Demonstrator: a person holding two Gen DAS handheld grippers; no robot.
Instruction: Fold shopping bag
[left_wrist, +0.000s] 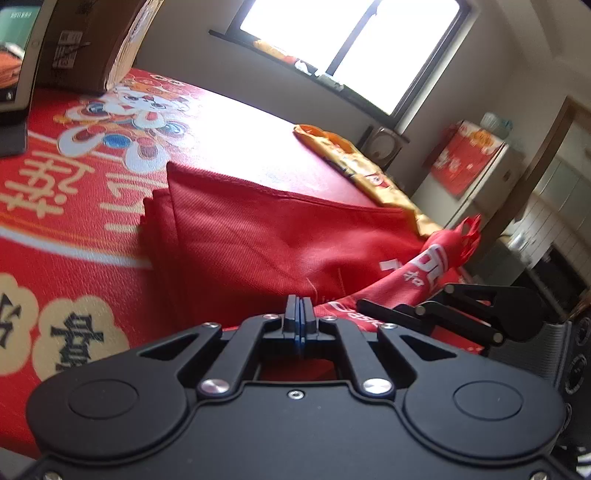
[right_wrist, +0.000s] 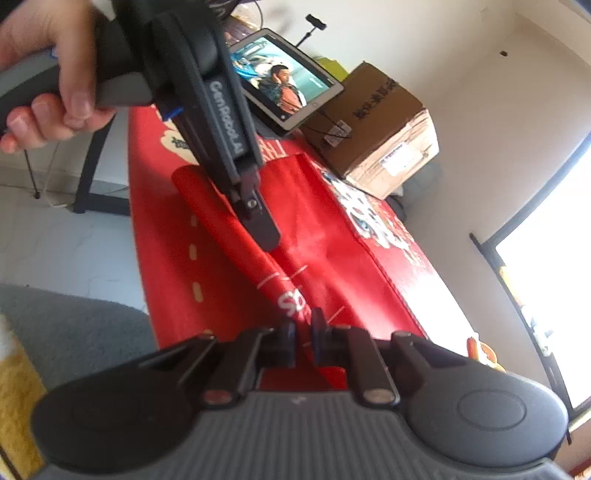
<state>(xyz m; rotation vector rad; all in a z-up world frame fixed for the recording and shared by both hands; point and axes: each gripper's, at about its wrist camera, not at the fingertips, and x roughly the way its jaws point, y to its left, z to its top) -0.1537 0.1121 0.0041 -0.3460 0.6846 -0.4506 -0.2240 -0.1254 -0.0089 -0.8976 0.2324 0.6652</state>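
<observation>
Lying across the centre of the left wrist view, the red shopping bag (left_wrist: 266, 240) rested on a red printed tablecloth (left_wrist: 74, 229). The left gripper (left_wrist: 300, 317), at lower centre, was clenched on the bag's near edge. At right, the right gripper (right_wrist: 303, 332) pinched a raised fold of it.

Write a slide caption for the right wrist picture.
Right gripper pinches the red bag while the left gripper holds it on the table.
</observation>
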